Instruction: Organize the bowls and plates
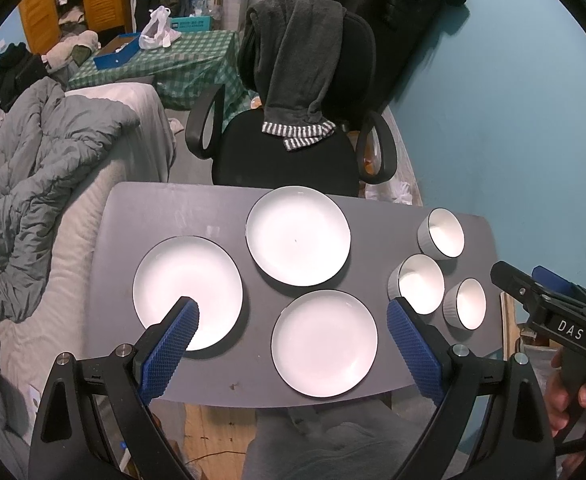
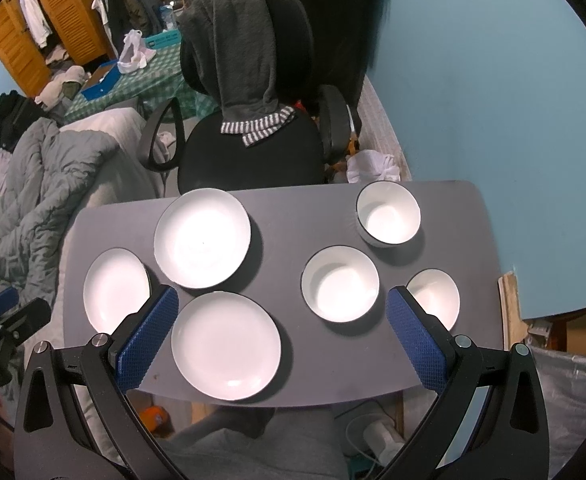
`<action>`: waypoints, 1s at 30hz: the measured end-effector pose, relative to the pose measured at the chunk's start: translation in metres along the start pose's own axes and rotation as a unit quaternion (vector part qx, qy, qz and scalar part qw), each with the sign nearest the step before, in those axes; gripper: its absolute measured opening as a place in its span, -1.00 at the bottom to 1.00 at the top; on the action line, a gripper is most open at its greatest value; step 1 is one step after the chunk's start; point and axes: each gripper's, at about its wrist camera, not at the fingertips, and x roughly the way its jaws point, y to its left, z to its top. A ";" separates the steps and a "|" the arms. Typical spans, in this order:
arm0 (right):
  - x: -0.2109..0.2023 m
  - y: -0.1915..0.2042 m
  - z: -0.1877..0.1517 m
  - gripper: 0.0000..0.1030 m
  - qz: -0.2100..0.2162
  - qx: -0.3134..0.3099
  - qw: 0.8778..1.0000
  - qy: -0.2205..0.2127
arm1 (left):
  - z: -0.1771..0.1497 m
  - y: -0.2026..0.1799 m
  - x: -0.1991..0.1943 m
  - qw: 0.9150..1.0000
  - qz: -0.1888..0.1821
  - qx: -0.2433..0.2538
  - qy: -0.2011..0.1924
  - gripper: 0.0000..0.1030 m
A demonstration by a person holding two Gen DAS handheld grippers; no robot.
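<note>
Grey and rounded at its corners, the surface [image 1: 221,212] carries three white plates and three white bowls, all lying separate, none stacked. The near plate [image 1: 324,343] sits between the fingers of the left claw [image 1: 293,316], just ahead of them. The left plate [image 1: 187,292] lies partly under the left claw's left finger in the view; contact cannot be confirmed. The far plate [image 1: 298,235] lies ahead of the left claw. The middle bowl [image 2: 340,284] sits between the fingers of the right claw [image 2: 283,306], nearer its right finger. The near bowl [image 2: 433,298] lies just behind that right finger, and the far bowl [image 2: 388,218] lies ahead of it. Both claws hover above the surface with fingers spread wide, holding nothing. Beyond the far edge stands a black office chair [image 1: 289,152] with a dark towel [image 1: 293,60] draped over its back. A bed with a grey quilt [image 1: 33,184] lies off the left claw's left side, and a blue wall [image 2: 493,100] runs off the right claw's right side.
</note>
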 end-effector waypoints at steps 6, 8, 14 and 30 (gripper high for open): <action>0.000 0.001 -0.001 0.97 0.000 0.000 1.000 0.000 | -0.001 -0.001 0.000 1.000 -0.001 -0.001 0.002 0.86; 0.000 0.001 -0.001 0.97 0.000 0.000 1.000 0.000 | -0.001 -0.002 0.000 1.000 -0.001 -0.001 0.003 0.86; 0.000 0.002 -0.002 0.97 -0.002 -0.001 1.000 0.001 | -0.001 -0.002 0.000 1.000 -0.003 -0.004 0.004 0.86; 0.022 0.004 -0.004 0.97 0.013 -0.034 0.999 0.024 | -0.008 0.009 0.020 1.000 -0.007 -0.012 0.027 0.86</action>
